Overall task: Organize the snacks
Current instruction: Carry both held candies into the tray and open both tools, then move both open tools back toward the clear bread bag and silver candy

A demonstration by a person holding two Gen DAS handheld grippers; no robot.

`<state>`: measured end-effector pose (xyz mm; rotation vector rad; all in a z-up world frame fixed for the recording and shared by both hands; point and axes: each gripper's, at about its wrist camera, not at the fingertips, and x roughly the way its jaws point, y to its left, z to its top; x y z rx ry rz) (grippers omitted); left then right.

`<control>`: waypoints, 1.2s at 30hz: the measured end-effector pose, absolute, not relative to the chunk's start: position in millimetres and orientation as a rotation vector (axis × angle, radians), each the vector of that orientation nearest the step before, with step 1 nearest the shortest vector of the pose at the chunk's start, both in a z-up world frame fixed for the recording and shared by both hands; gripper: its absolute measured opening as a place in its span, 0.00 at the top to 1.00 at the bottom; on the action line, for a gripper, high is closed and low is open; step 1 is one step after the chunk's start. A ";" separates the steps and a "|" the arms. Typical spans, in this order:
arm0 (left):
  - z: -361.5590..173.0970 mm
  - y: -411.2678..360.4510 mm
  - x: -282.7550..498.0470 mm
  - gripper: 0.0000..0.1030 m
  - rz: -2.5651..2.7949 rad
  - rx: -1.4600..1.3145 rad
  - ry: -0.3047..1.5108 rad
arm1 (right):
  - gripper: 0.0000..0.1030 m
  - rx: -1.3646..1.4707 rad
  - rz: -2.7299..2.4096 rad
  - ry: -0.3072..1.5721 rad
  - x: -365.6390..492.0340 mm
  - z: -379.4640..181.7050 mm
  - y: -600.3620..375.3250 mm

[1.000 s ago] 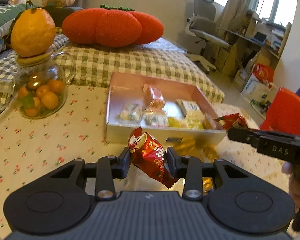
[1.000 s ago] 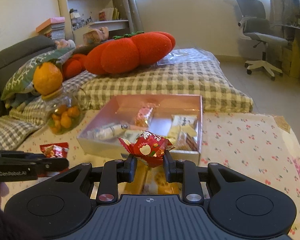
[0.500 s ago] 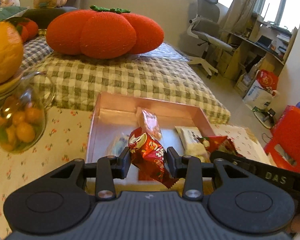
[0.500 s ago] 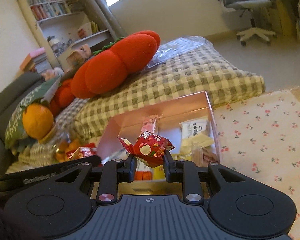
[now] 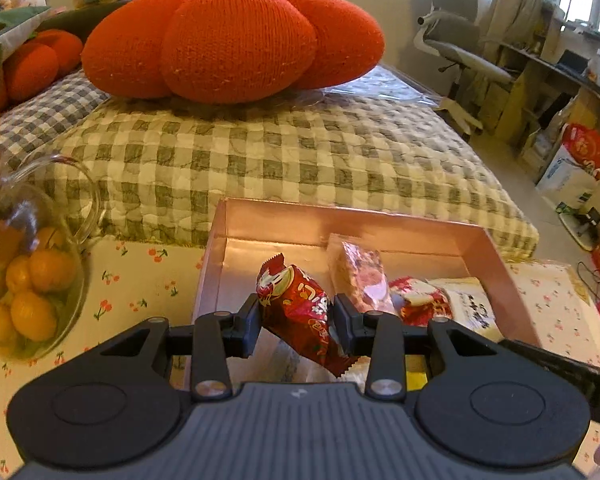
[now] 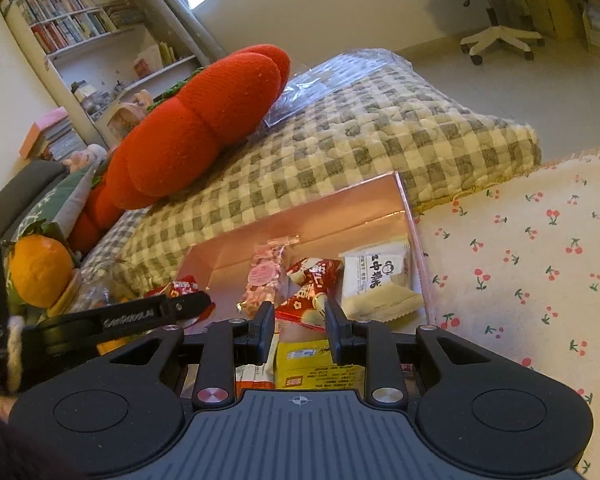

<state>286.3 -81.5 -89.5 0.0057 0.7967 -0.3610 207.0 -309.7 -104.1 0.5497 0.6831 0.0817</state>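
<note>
My left gripper (image 5: 296, 326) is shut on a red snack packet (image 5: 300, 308) and holds it above the near part of the pink box (image 5: 340, 216). My right gripper (image 6: 300, 326) hangs over the same pink box (image 6: 404, 200) with its jaws parted and nothing between them. A second red snack packet (image 6: 312, 284) lies in the box just beyond its fingertips and also shows in the left wrist view (image 5: 420, 300). A pink packet (image 6: 262, 276), a white packet (image 6: 376, 276) and a yellow packet (image 6: 320, 364) lie in the box too.
A glass jar of small oranges (image 5: 24, 280) stands left of the box on the cherry-print cloth (image 6: 540, 260). Behind it lies a checked cushion (image 5: 280, 152) with a big orange pumpkin pillow (image 5: 232, 40). The left gripper's body (image 6: 120, 316) crosses the right wrist view.
My right gripper has let go of its red packet, which now lies in the box. Both grippers moved forward over the box; the left still holds its packet.
</note>
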 end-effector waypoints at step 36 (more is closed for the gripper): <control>-61.8 -52.3 197.9 0.04 -0.343 0.060 0.789 | 0.13 0.416 0.028 0.729 140.6 -48.3 -288.8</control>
